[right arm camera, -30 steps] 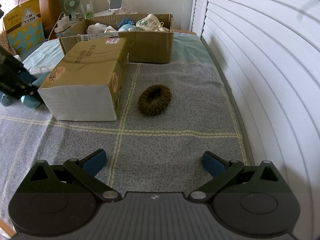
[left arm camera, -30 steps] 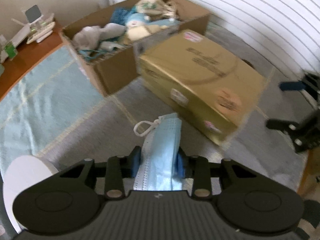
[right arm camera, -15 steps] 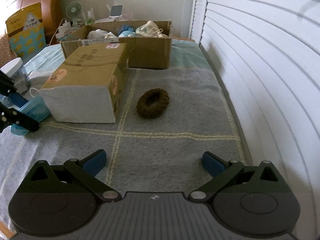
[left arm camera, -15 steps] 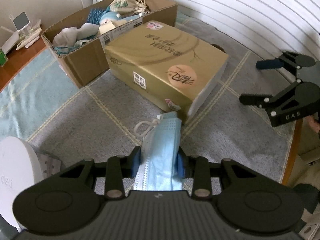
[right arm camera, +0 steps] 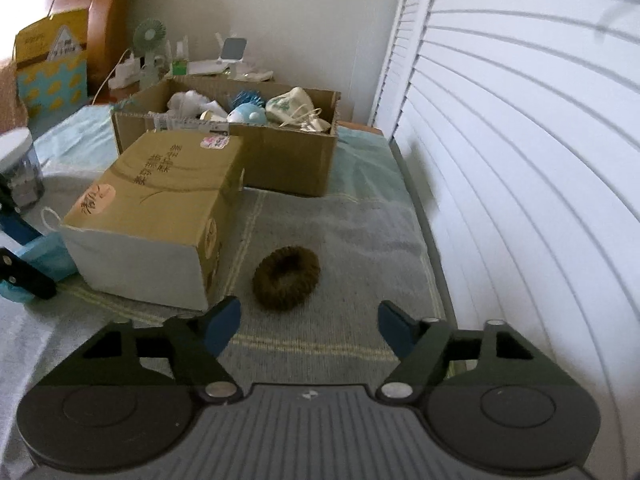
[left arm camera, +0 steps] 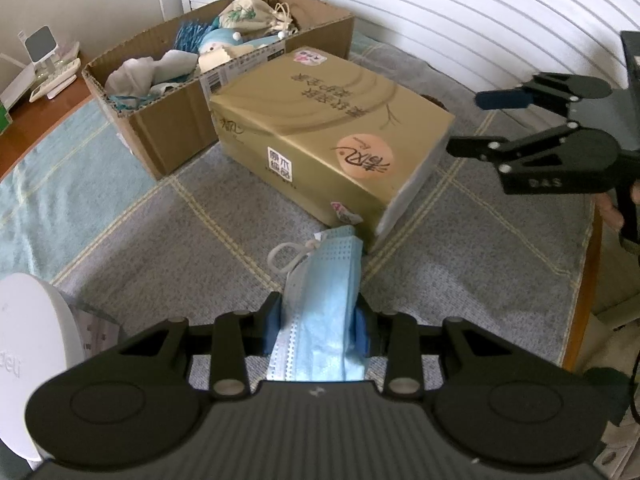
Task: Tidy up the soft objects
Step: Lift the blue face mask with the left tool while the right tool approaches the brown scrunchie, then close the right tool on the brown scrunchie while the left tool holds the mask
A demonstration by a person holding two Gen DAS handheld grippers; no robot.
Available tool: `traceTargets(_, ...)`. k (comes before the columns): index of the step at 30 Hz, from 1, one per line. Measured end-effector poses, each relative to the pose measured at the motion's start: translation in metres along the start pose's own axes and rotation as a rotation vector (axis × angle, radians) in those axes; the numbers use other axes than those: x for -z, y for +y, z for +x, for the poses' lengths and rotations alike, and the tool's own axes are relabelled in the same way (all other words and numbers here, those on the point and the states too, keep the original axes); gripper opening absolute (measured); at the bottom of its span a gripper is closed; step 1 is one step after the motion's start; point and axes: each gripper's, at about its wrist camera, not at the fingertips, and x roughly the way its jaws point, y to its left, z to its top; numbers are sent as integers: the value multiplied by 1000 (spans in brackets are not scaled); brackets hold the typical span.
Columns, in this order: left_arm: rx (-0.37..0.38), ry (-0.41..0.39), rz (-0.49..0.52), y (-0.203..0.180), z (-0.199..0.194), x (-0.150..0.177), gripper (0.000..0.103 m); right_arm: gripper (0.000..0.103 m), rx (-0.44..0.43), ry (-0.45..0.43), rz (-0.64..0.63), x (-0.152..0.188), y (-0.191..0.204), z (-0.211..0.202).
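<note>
Notably, left wrist view first. The left gripper point(left arm camera: 318, 322) was pinched on a blue face mask point(left arm camera: 322, 300), pads bearing on both sides of the folded cloth, one ear loop dangling loose toward the front. The mask was lifted clear of the grey checked mat point(left arm camera: 168, 248), its free end hanging near the corner of the gold tissue box point(left arm camera: 332, 136). Gripping it mid-body looked sensible: limp fabric folds and sags, so a central pinch keeps it from slipping. Beyond the tissue box stood the open cardboard box point(left arm camera: 172, 136), already holding a drawstring pouch point(left arm camera: 250, 14), a pale plush toy and bundled cloth; judged to be the collection bin, hence the mask's likely destination. A white-lidded jar point(left arm camera: 28, 344) sat at the near left. The right gripper point(left arm camera: 476, 122) showed at far right, fingers apart.

Right wrist view. The right gripper point(right arm camera: 310, 322) was spread wide and empty, aimed low at a brown scrunchie point(right arm camera: 287, 278) lying flat on the mat just right of the tissue box. The wide spread suited straddling the ring, probably the next pickup. The cardboard box point(right arm camera: 280, 160) sat behind, well apart from the scrunchie. The mask point(right arm camera: 44, 258) was visible at the left edge.
</note>
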Motion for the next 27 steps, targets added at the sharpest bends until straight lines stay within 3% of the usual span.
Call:
traceTargets(1, 1, -1, 0, 0, 0, 0, 35, 66, -4, 3, -4, -1, 1, 2)
traceTargets(8, 1, -3, -3, 0, 0, -1, 35, 69, -28, 36, 36, 2, -4, 11)
traceTargets(11, -2, -6, -1, -1, 1, -1, 35, 83, -28, 44, 79, 4, -10, 14)
traceTargets(17, -3, -9, 0, -1, 1, -2, 36, 87, -76, 44, 119, 10, -17, 13)
traceTargets(20, -3, -10, 0, -1, 1, -2, 36, 83, -64, 35, 119, 9, -17, 14)
traceTargets(23, -4, -11, 0, -1, 2, -2, 36, 72, -52, 22, 112, 4, -18, 15)
traceTargets(27, -3, -11, -2, -1, 2, -2, 36, 63, -87, -11, 103, 1, -17, 12)
